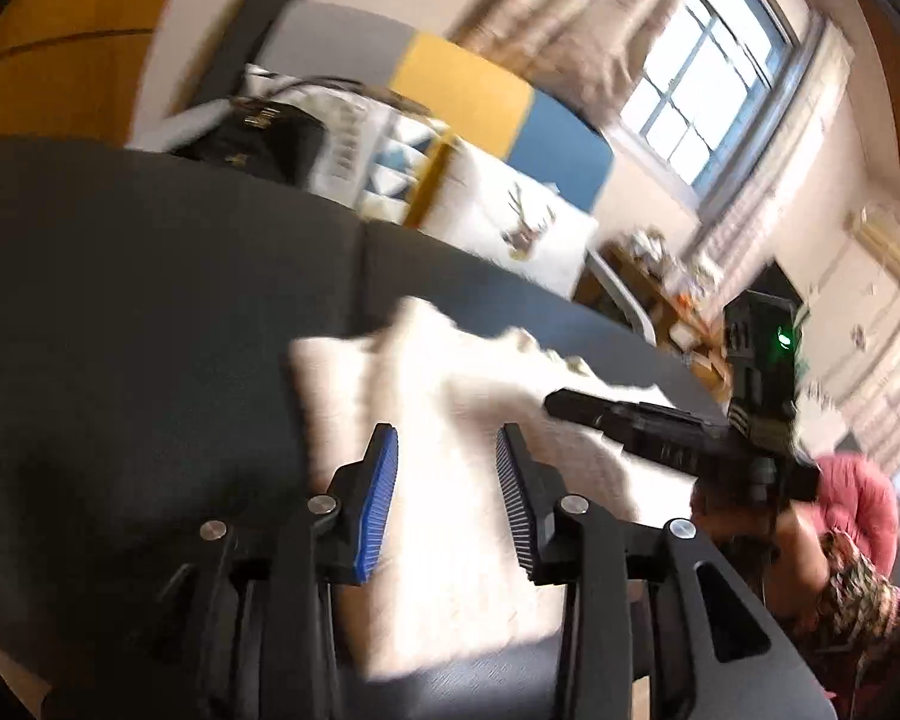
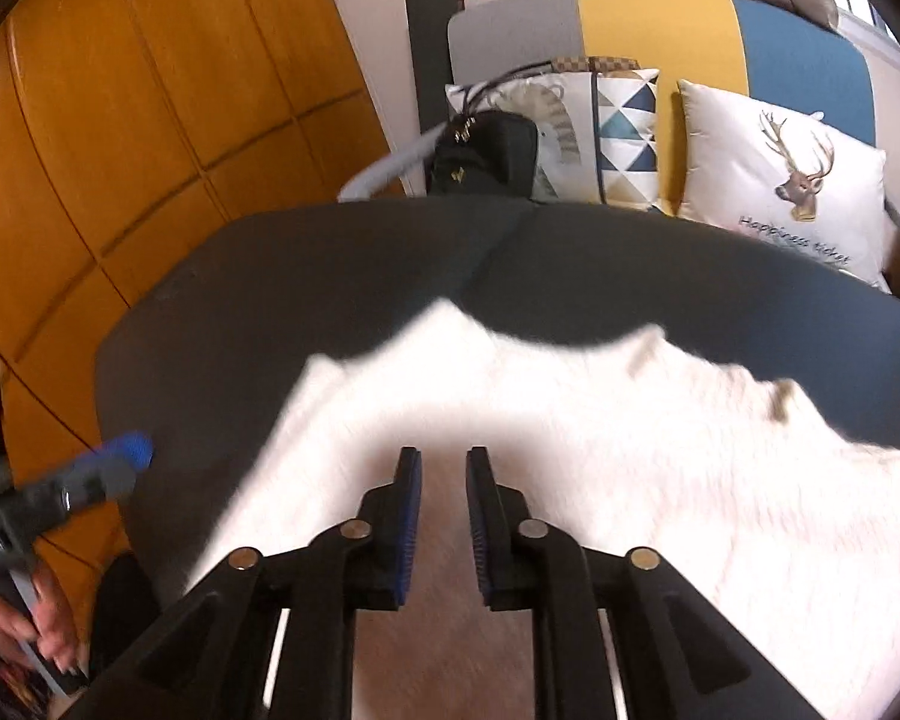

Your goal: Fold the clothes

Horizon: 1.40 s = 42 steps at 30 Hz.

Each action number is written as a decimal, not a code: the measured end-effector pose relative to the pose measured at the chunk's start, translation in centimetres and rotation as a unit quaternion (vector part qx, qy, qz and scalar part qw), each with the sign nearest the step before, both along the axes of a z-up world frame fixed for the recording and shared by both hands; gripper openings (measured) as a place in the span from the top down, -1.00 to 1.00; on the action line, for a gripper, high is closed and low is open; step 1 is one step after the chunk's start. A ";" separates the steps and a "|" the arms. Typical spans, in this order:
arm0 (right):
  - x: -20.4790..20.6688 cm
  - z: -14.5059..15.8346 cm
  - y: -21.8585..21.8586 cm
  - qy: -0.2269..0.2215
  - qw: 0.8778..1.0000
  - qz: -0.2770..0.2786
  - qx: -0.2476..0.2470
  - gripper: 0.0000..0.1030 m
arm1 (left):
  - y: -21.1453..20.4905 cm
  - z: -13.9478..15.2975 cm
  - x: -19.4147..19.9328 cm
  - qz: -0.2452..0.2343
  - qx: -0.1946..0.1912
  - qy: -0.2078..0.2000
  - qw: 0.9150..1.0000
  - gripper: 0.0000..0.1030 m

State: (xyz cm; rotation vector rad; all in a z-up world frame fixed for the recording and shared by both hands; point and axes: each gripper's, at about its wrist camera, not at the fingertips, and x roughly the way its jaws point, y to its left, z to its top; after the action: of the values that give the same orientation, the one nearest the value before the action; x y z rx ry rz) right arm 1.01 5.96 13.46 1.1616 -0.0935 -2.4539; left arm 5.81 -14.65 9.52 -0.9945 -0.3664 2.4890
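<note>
1. Dark grey table [image 2: 330, 276] fills the middle of both views, and a white garment [image 2: 660, 480] lies spread on its near part, blurred and overexposed.
2. Nearest in the left wrist view, the left gripper [image 1: 447, 462] hangs over the near edge of the white garment [image 1: 450, 408]. Its jaws stand apart, and nothing is pressed between the blue pads.
3. In the right wrist view, the right gripper [image 2: 443, 480] is over the cloth with its jaws close together, only a narrow gap between them. Whether any fabric is pinched there I cannot tell.
4. At the left edge of that view, a hand [image 2: 36, 618] holds the left gripper beside the table, above the orange wooden floor [image 2: 120, 120].
5. Behind the table stands a sofa [image 2: 648, 30] in grey, yellow and blue, with a black bag [image 2: 486, 150], a triangle-pattern cushion [image 2: 624, 138] and a deer cushion [image 2: 780, 180] on it.
6. Farthest, in the left wrist view, a bright window [image 1: 708, 78] shows beside a curtain.
</note>
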 end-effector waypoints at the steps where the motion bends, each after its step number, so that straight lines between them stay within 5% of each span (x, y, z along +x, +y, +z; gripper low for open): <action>1: 0.4 -0.1 0.0 0.003 1.000 -0.001 0.008 0.81 | 1.7 -0.3 -1.0 -0.008 -0.020 -0.004 1.000 0.28; 4: 0.6 -0.7 0.4 -0.007 1.000 -0.011 -0.002 0.81 | 5.7 -1.5 -3.8 -0.019 -0.083 -0.014 0.996 0.28; 9: 0.3 -2.4 0.3 -0.019 1.000 -0.005 0.014 0.81 | 6.3 -4.7 -5.3 0.024 -0.182 -0.003 0.983 0.21; 23: 0.4 -4.1 2.3 0.014 1.000 -0.010 0.016 0.95 | 4.1 -5.7 -2.9 0.051 -0.155 0.017 0.986 0.21; 27: 0.7 -1.9 4.6 0.004 0.998 -0.016 -0.058 0.90 | 4.6 -3.7 -2.5 0.046 -0.165 0.033 0.985 0.21; 30: 1.5 0.4 7.3 0.045 0.996 -0.054 -0.048 0.89 | 5.3 -1.9 -2.9 0.042 -0.156 0.055 0.985 0.03; 32: 0.7 0.3 9.3 0.026 0.996 -0.085 -0.018 0.88 | 6.0 -1.1 -4.0 0.036 -0.154 0.061 0.986 -0.12; 36: -1.2 -1.4 12.3 -0.035 0.992 -0.100 -0.070 0.82 | 8.0 -2.6 -7.3 0.027 -0.203 0.032 0.978 -0.12; 39: -1.7 -3.1 11.9 -0.053 0.993 -0.092 -0.056 0.82 | 8.5 -4.3 -8.6 0.040 -0.243 0.007 0.969 -0.13; 42: -2.6 -3.9 11.4 -0.048 0.995 -0.084 -0.037 0.83 | 7.6 -5.1 -8.6 0.056 -0.223 -0.002 0.973 -0.24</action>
State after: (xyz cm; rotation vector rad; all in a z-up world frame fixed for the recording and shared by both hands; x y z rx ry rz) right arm -1.60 17.41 9.55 1.2875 -0.3202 -2.5139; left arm -2.81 -7.10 4.43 -1.1710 0.1531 2.7373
